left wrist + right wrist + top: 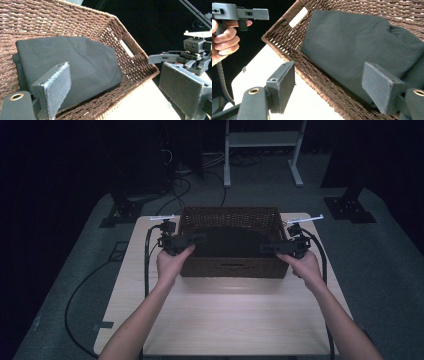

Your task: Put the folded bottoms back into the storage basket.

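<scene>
Left gripper (200, 239) and right gripper (264, 248) both hover with jaws spread wide, grasping nothing, each straddling the near rim of the wicker basket (230, 268). Inside the basket lies a folded dark cloth (230, 242). It sits at the far edge of the pale wooden table (225, 320), on grey floor in a dark room.

In the high view the folded dark cloth (231, 242) inside the wicker basket (230, 267) is only a shadowed mass with no readable folds, both gripper views cut the basket off at their edges, and the basket's rim hides the cloth's lower edge there.
</scene>
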Demonstrator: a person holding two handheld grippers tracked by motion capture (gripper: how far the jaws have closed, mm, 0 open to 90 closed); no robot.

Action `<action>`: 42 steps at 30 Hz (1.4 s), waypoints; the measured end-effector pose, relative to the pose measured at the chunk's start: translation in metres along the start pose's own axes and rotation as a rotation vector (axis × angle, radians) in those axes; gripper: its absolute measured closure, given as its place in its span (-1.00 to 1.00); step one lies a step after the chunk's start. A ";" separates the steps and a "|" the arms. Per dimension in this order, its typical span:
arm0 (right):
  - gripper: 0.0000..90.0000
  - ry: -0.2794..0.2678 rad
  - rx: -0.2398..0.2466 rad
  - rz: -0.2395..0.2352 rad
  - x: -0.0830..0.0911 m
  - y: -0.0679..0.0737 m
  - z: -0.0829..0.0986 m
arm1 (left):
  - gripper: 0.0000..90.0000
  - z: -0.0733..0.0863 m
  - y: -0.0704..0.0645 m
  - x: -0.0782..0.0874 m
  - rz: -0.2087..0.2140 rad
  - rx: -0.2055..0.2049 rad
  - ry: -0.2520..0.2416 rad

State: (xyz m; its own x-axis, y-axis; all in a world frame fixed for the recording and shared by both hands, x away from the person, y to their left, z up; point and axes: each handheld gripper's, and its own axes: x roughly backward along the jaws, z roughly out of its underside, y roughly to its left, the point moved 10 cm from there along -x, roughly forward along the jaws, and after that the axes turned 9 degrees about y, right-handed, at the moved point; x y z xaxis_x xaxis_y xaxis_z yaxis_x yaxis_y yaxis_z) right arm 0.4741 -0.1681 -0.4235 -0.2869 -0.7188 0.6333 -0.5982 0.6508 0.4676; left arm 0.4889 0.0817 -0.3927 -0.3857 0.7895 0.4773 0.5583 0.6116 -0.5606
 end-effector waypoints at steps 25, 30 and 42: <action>-0.41 0.017 0.061 -0.037 0.009 0.026 0.034 | -0.80 0.028 -0.014 0.014 0.017 -0.062 -0.007; -0.41 0.016 0.067 -0.046 0.011 0.028 0.041 | -0.80 0.034 -0.016 0.018 0.023 -0.061 -0.019; -0.42 0.005 0.055 -0.066 0.015 0.027 0.060 | -0.80 0.051 -0.021 0.029 0.027 -0.079 -0.034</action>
State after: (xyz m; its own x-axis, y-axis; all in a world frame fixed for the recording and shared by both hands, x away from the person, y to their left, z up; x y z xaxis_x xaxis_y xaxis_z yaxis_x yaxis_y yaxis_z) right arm 0.4091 -0.1761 -0.4386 -0.2413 -0.7584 0.6054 -0.6557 0.5873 0.4744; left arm 0.4286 0.0943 -0.4019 -0.3938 0.8076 0.4389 0.6247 0.5854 -0.5168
